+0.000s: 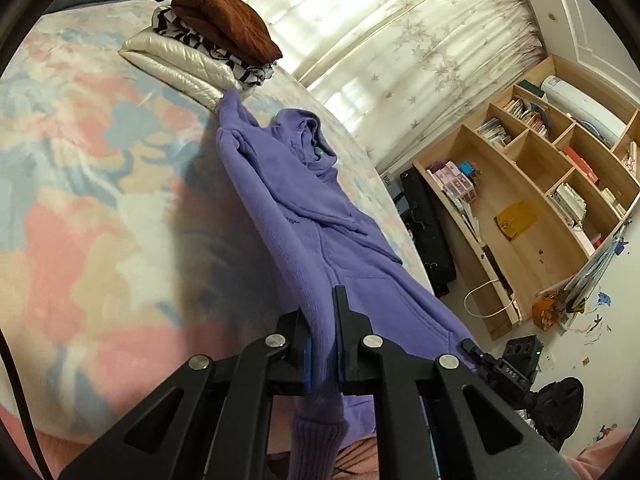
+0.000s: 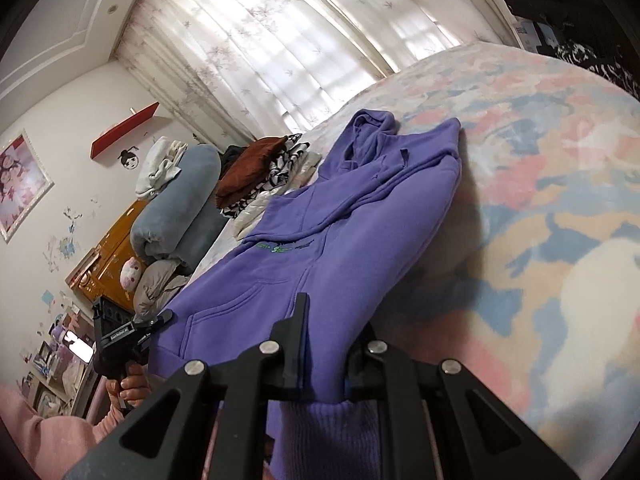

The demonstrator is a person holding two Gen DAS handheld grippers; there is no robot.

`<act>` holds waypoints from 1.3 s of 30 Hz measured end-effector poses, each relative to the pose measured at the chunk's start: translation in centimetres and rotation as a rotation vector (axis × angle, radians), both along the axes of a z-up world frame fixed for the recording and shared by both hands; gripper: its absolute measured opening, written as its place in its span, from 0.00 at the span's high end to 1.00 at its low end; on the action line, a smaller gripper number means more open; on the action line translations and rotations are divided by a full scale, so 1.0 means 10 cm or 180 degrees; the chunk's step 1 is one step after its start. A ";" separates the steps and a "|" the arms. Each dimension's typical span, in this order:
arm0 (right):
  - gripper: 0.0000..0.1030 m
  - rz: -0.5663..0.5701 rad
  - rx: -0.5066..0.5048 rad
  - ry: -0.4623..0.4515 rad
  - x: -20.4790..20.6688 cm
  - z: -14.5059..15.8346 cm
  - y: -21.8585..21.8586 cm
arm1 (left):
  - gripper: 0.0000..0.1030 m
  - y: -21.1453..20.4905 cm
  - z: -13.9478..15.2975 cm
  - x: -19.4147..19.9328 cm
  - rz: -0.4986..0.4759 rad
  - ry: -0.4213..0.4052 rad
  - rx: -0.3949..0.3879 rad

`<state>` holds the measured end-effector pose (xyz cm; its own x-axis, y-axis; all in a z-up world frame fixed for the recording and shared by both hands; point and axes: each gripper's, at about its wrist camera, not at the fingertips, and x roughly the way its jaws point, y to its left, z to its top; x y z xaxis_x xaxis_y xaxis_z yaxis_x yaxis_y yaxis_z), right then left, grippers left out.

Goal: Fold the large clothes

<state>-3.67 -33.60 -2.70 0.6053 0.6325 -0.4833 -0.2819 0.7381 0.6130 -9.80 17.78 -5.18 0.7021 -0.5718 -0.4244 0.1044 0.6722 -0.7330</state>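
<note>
Clenched on the ribbed hem of a purple hoodie [image 1: 320,216], the left gripper [image 1: 322,344] lifts one bottom corner; the right gripper [image 2: 324,344] pinches the other. Beyond both, the hoodie stretches away across a pastel bedspread [image 1: 80,160], hood farthest.

soft daylight through the curtains [image 2: 280,48]; shadows on the bed [image 1: 100,200]; fisheye-bent edges, perhaps slightly blurred.
</note>
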 end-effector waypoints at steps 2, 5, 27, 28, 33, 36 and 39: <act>0.89 0.0011 -0.0054 0.0001 -0.04 0.00 -0.01 | 0.95 0.01 -0.07 0.01 0.0015 0.0066 -0.0023; 0.89 -0.0031 -0.0005 0.0076 -0.02 -0.06 -0.05 | 0.95 0.05 -0.13 0.07 0.0076 0.0147 -0.0116; 0.81 -0.0648 0.0938 0.0613 2.15 0.09 -0.41 | 0.94 0.33 0.19 2.48 0.0837 0.0427 -0.0459; 0.75 -0.0650 0.0902 0.0728 2.45 0.03 -0.37 | 0.94 0.35 0.15 2.64 0.0891 0.0479 -0.0446; 0.47 -0.0578 0.0904 0.1147 3.34 -0.28 -0.23 | 0.74 0.49 -0.22 3.41 0.1025 0.0875 -0.0411; 0.37 -0.0673 0.0805 0.1134 3.57 -0.42 -0.18 | 0.68 0.47 -0.37 3.67 0.1024 0.1008 -0.0134; 0.37 -0.0678 0.0663 0.1078 3.66 -0.49 -0.17 | 0.65 0.42 -0.39 3.82 0.0922 0.0938 0.0241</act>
<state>32.91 -35.31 -7.57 0.5622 0.6156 -0.5522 0.1052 0.6091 0.7861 28.36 21.97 -9.05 0.6716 -0.3279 -0.6644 -0.3037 0.6961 -0.6506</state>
